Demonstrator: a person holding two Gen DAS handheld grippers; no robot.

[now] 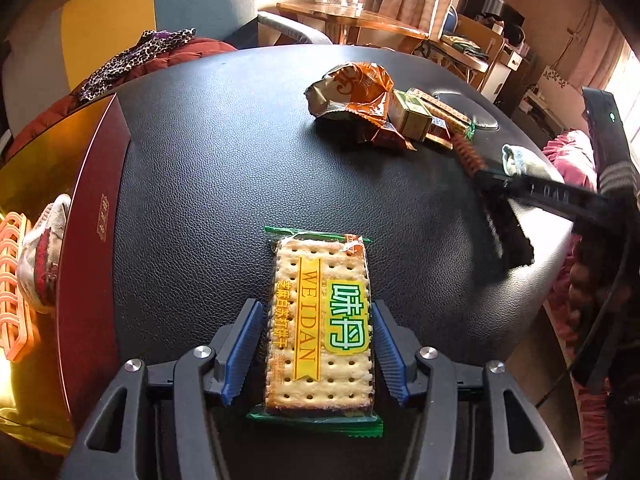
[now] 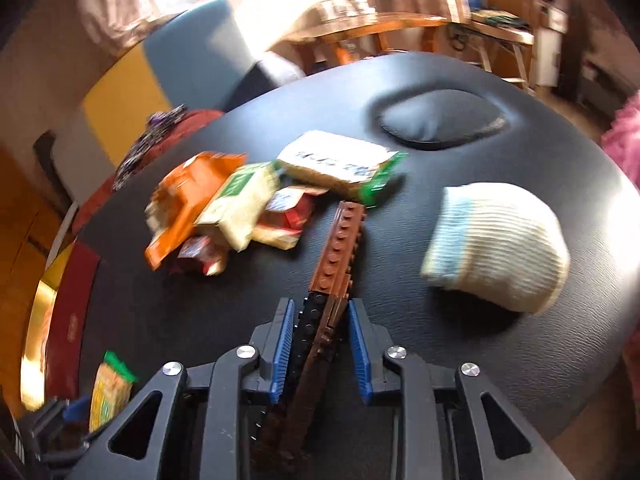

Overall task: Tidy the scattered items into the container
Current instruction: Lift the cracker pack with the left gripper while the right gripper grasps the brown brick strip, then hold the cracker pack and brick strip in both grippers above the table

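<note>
table [image 1: 240, 152]: black, grainy leather look
cracker pack [image 1: 320, 320]: glossy plastic film
sock [image 2: 500, 240]: ribbed knit cloth
brick strip [image 2: 340, 240]: studded plastic

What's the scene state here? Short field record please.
surface: black padded table
left gripper: jaws around cracker packet, pads not pressing
right gripper: shut on brown brick bar
container: red box, table's left edge
still loose: snack pile, white sock

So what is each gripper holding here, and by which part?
The right gripper is shut on the brick bar at its near end. The left gripper straddles the cracker packet at its near half, pads not visibly pressing it.
</note>
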